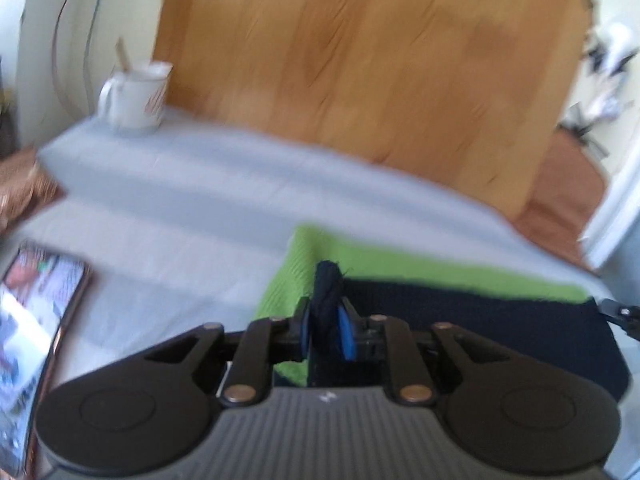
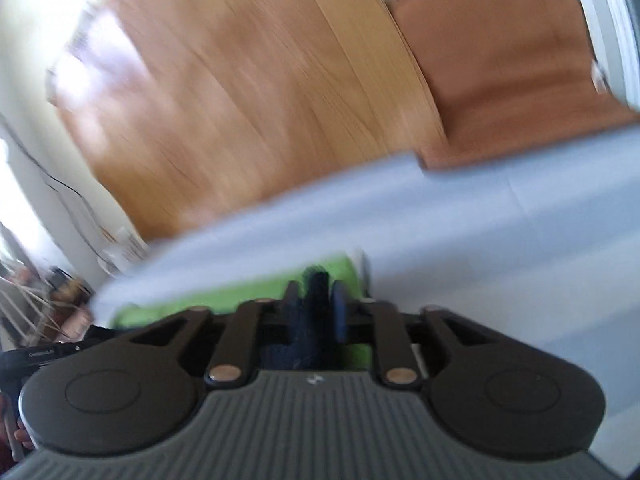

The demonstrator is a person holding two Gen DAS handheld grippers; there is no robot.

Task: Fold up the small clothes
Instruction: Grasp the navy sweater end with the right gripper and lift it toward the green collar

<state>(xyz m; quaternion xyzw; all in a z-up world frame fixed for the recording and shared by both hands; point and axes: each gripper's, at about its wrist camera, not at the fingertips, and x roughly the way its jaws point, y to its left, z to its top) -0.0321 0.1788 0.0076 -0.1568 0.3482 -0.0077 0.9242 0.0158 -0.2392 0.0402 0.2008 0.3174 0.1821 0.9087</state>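
phone [image 1: 36, 332] cut off at left edge; motion-blurred mug [image 1: 136, 96] print, unreadable

The small cloth [image 1: 480, 320] is dark navy, almost black, and it lies on a bright green cloth [image 1: 360, 256]. Both sit on a pale grey-blue sheet [image 1: 200, 216], and past its far edge the floor [image 1: 360, 60] is warm orange-brown wood with darker grain lines. Near the sheet's far left corner is a white mug [image 1: 136, 96] with red marks, and the left gripper's pads [image 1: 347, 330] are blue.
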